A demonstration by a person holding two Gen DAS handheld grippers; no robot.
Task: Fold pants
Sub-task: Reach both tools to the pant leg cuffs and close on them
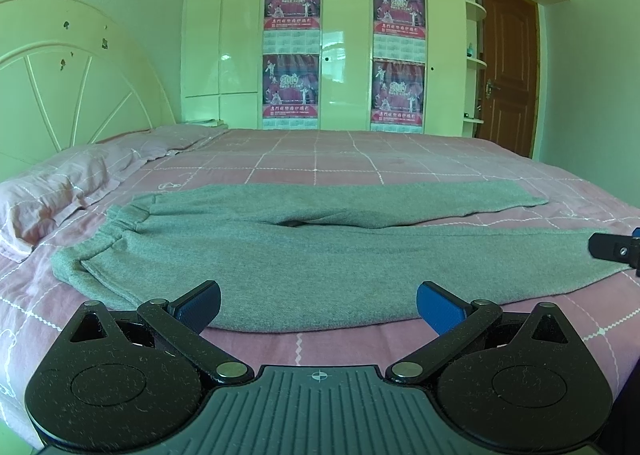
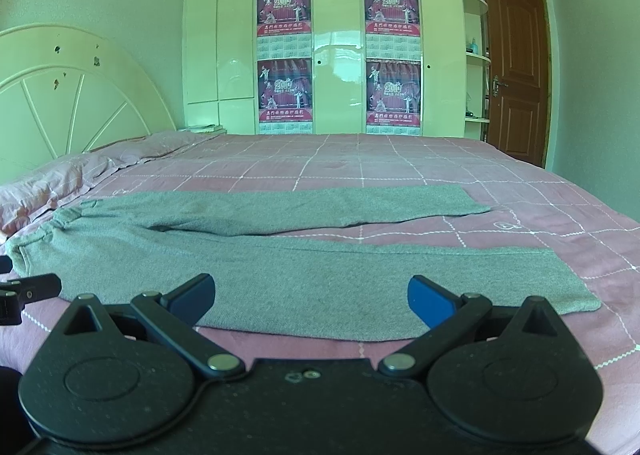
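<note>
Grey pants [image 1: 280, 255] lie spread flat on a pink checked bed [image 1: 360, 159], waistband to the left, both legs running right with a gap between them. My left gripper [image 1: 318, 307] is open and empty, just above the near edge of the near leg, toward the waist end. My right gripper [image 2: 311, 301] is open and empty, over the near edge of the same leg [image 2: 320, 279], toward the cuff end. The right gripper's finger shows at the right edge of the left wrist view [image 1: 616, 249]. The left gripper's finger shows at the left edge of the right wrist view [image 2: 28, 289].
A pink pillow [image 1: 60, 191] lies at the left by a cream headboard [image 1: 68, 75]. White wardrobes with posters [image 1: 292, 51] stand behind the bed. A brown door [image 1: 508, 71] is at the far right. The bed's near edge is just below the grippers.
</note>
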